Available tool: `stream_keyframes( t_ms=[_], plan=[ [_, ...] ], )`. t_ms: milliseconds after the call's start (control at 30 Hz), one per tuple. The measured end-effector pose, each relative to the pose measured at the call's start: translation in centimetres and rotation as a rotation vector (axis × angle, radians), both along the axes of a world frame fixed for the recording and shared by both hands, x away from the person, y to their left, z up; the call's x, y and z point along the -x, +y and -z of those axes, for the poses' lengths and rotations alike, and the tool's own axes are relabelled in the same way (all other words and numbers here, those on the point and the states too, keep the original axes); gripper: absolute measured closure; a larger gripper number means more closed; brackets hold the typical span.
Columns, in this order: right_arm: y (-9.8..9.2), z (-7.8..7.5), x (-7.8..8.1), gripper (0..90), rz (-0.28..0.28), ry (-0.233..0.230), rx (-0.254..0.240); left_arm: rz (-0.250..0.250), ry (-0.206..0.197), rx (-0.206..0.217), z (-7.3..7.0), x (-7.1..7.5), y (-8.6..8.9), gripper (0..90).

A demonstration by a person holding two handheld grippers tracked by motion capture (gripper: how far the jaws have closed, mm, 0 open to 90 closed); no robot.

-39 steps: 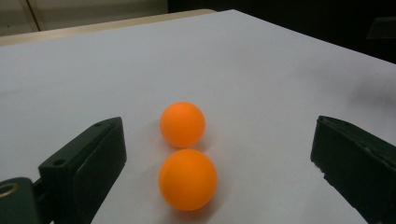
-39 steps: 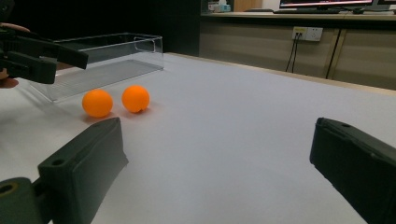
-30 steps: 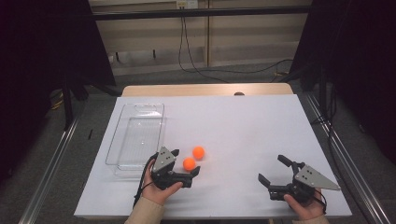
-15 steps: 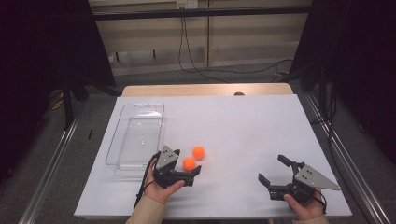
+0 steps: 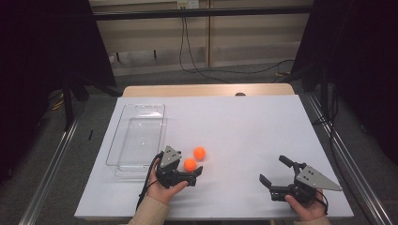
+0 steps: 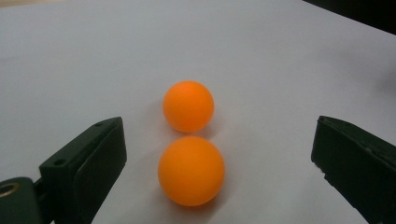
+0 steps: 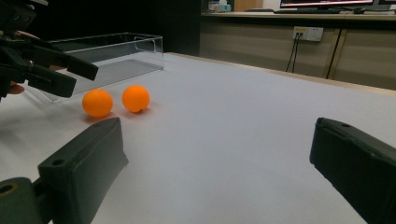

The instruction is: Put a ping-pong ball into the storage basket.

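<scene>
Two orange balls lie on the white table sheet [image 5: 244, 126]. The nearer ball [image 5: 190, 164] [image 6: 191, 170] rests on the sheet between the open jaws of my left gripper [image 5: 192, 168] [image 6: 217, 140], touching neither jaw. Just beyond it, close by, lies the farther ball [image 5: 199, 153] [image 6: 188, 106]. At the front right my right gripper [image 5: 273, 168] [image 7: 217, 135] stands open with nothing between its jaws. The right gripper view looks across the sheet at both balls [image 7: 97, 103] [image 7: 136, 98] and at the left gripper [image 7: 46, 65].
A clear plastic tray [image 5: 136, 136] [image 7: 107, 51] with nothing in it stands left of the balls, right beside the left hand. The table's wooden far edge [image 5: 206, 90] shows behind the sheet. Metal rails [image 5: 51, 164] run along both sides of the table.
</scene>
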State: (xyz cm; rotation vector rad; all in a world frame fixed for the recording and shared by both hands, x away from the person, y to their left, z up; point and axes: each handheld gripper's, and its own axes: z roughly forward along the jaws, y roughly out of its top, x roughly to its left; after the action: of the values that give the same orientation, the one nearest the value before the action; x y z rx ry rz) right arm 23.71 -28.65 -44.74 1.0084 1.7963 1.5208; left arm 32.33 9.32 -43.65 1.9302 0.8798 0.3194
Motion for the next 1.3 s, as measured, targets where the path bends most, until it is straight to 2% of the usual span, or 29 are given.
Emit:
stream_keyframes(
  t_ms=[133,633,1300],
  plan=[
    [0.0,0.0,0.0,2.5,-0.002,-0.001,0.000,-0.012,0.019,-0.013,0.1,-0.1,-0.2,3.3],
    [0.0,0.0,0.0,2.5,-0.002,-0.001,-0.002,-0.054,0.037,-0.054,0.5,-0.6,-0.4,6.0],
    [0.0,0.0,0.0,2.7,-0.004,-0.001,-0.001,-0.046,0.061,-0.095,1.2,-1.1,-0.8,10.7]
  ],
)
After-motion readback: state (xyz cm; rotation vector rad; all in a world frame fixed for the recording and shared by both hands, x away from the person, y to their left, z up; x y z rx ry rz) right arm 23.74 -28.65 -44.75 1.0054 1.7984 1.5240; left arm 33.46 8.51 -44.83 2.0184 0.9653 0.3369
